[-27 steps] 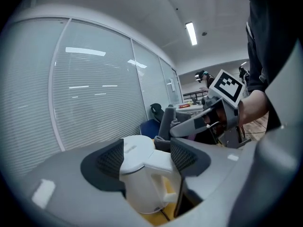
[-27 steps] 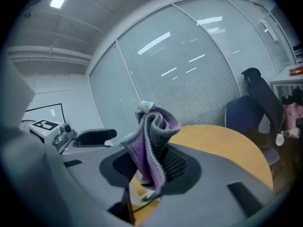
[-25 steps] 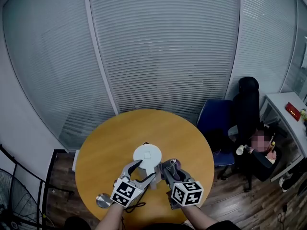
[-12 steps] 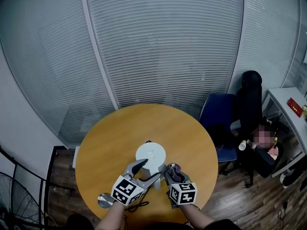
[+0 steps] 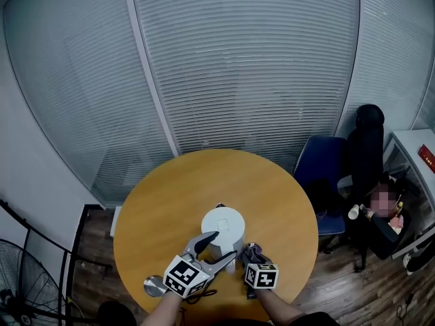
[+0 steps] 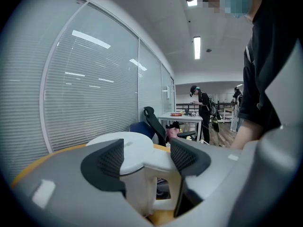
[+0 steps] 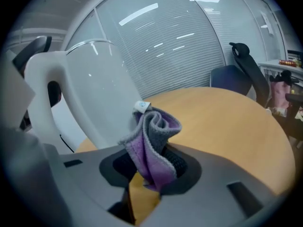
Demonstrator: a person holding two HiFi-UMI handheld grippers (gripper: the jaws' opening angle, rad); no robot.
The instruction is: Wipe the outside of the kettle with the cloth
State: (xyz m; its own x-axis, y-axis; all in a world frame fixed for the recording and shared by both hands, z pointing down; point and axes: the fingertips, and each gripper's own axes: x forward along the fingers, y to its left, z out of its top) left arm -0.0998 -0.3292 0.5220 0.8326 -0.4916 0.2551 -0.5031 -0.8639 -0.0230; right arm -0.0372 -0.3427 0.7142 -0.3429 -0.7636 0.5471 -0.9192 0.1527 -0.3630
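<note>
Soft, limp cloth (image 7: 154, 131) clamped in right gripper (image 7: 151, 162); left gripper (image 6: 144, 157) spread astride kettle (image 7: 104, 93) handle (image 6: 142, 195), seemingly not touching. Smooth, stiff shell: hold by handle.

Light: cool, even, rather dim; ceiling strip lights (image 6: 197, 47) seem the main source.
Glare: pale streaks on the glass wall (image 5: 238, 60) and the kettle (image 7: 99, 93).
Distortion: heavy fisheye, dark corners.
Focus: cloth (image 7: 152, 138) crisp, nearest foreground soft.
</note>
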